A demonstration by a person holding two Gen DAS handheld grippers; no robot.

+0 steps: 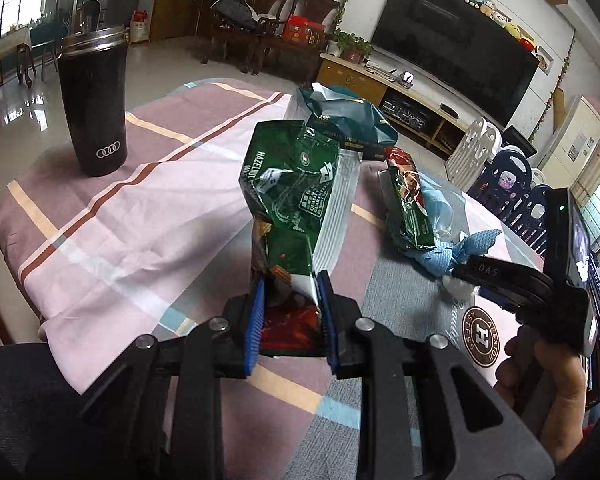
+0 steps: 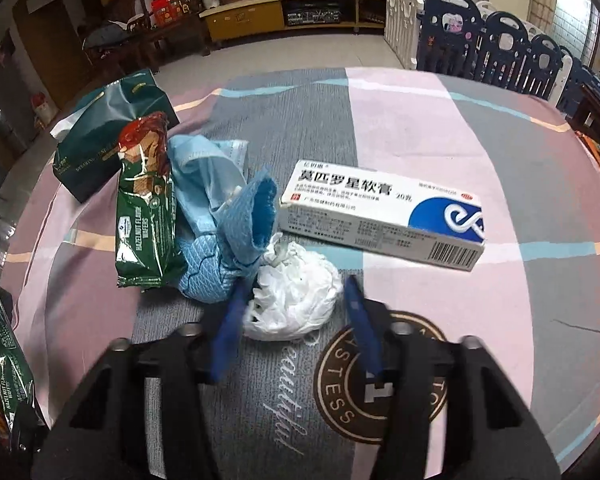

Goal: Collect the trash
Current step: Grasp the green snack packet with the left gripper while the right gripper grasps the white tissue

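Left claw (image 1: 292, 280) clamped narrow on the lower end of a crumpled green foil wafer wrapper (image 1: 292, 200), lifted clear of the bench (image 1: 120, 220) with its pink, grey and white patchwork cloth. Right claw (image 2: 296, 284) set low on the cloth, gripped by a bare hand (image 1: 540, 368), blue pads blurred and standing apart either side of a crumpled white tissue wad (image 2: 296, 300); wad between the pads, no firm press on it visible.

Touching the wad, just ahead and left of the right claw: a twisted blue textured wipe (image 2: 228, 248), then a pale blue face mask (image 2: 196, 168) bunched behind it. Against the mask's left side, a second green wafer packet (image 2: 144, 216), lying flat. Ahead and right of the right claw, a long white ointment carton with a blue logo (image 2: 380, 212), near the wad but apart from it.

Farther left, behind the packet, a dark green paper bag (image 2: 108, 132). Well left of the left claw, near the bench edge, a tall black tumbler with a steel lid (image 1: 94, 108), upright.
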